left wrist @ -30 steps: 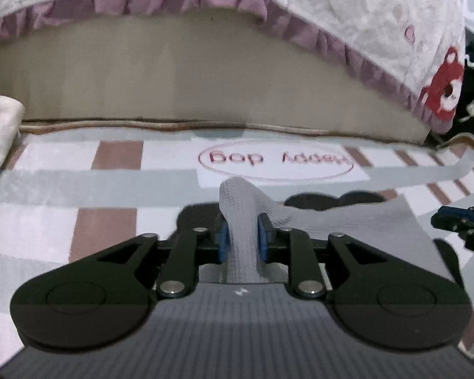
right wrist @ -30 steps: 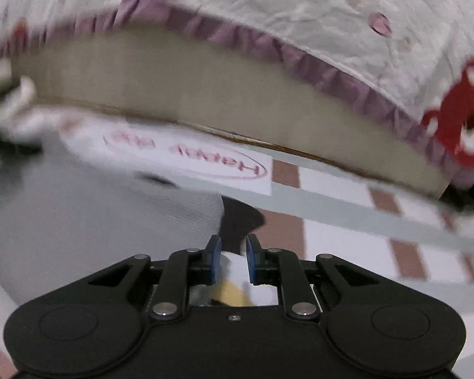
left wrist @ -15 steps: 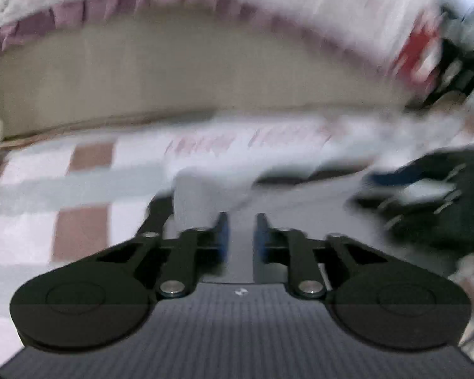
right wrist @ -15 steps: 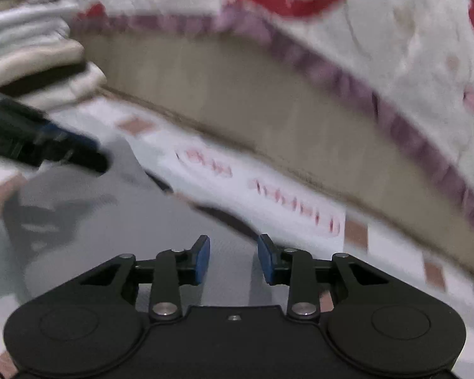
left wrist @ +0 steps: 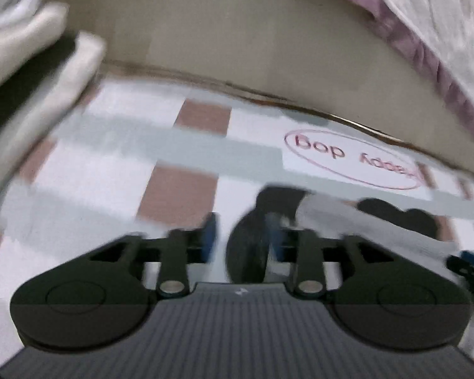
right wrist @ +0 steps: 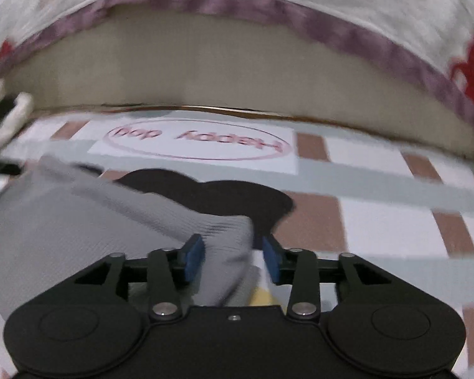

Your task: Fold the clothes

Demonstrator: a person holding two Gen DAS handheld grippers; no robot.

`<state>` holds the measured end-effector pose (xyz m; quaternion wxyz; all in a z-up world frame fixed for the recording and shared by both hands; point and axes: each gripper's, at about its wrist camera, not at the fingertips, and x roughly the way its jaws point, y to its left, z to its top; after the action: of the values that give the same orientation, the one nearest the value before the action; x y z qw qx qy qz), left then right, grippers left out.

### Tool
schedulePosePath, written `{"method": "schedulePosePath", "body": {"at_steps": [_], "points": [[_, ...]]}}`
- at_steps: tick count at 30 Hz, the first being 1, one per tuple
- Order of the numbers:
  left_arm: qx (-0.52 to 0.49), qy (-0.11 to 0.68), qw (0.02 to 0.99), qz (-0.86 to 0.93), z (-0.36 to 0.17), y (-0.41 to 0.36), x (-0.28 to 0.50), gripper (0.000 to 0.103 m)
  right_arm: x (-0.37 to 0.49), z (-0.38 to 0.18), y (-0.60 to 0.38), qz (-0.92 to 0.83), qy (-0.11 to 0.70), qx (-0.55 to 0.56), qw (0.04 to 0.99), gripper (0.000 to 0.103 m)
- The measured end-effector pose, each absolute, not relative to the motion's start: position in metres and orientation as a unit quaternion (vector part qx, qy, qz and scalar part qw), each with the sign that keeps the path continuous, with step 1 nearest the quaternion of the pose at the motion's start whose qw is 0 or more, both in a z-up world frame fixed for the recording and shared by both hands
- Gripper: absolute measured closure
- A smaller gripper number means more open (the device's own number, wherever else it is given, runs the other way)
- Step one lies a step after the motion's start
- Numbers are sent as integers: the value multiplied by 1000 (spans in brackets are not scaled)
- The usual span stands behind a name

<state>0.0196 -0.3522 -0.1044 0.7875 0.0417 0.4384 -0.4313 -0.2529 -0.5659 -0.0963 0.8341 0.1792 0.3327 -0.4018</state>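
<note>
The grey knit garment (right wrist: 79,221) looks soft, light and limp on the checked mat (right wrist: 379,221); its bunched corner sits between the spread right claw (right wrist: 232,259), the best hold; the left claw (left wrist: 241,240) gapes, holding nothing.

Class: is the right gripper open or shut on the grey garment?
Open. The right gripper fingers stand apart; a grey garment corner lies loosely between them.

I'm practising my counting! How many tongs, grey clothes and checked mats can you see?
Tongs: 2 (left tongs, right tongs)
Grey garment: 1
Checked mat: 1
Total: 4
</note>
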Motion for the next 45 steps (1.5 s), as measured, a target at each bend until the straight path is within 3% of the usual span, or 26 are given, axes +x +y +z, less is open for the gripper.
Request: {"method": "schedulePosePath", "body": {"at_steps": [6,10,17,20,25,30,36,40,43,45], "points": [[-37,525,726,-443,-100,-281,10,52,-294,-87,-558,-471,327,215,790,51],[-114,568,665,-472,-118,-262,-6,47,-342,-84,-544,-427,248,371,786,50],[-159,613,618,-466,-156,-277,-25,46,-373,-118,-509,-333,173,582,721,43],[-184,626,600,-464,-170,-277,-30,46,-365,-130,-500,-322,165,608,707,43],[-178,587,652,-445,-171,-278,-24,45,-355,-151,-485,-315,147,648,677,42],[-181,571,649,-469,-176,-284,-8,45,-372,-166,-469,-346,39,714,608,41],[-197,571,636,-480,-180,-294,6,40,-360,-165,-474,-339,52,674,654,40],[-240,583,614,-475,-188,-295,22,39,-346,-164,-508,-307,73,633,707,34],[-226,566,628,-484,-186,-291,17,56,-337,-151,-529,-286,123,587,747,59],[-201,555,643,-487,-178,-290,9,63,-333,-134,-529,-280,144,533,786,66]]}}
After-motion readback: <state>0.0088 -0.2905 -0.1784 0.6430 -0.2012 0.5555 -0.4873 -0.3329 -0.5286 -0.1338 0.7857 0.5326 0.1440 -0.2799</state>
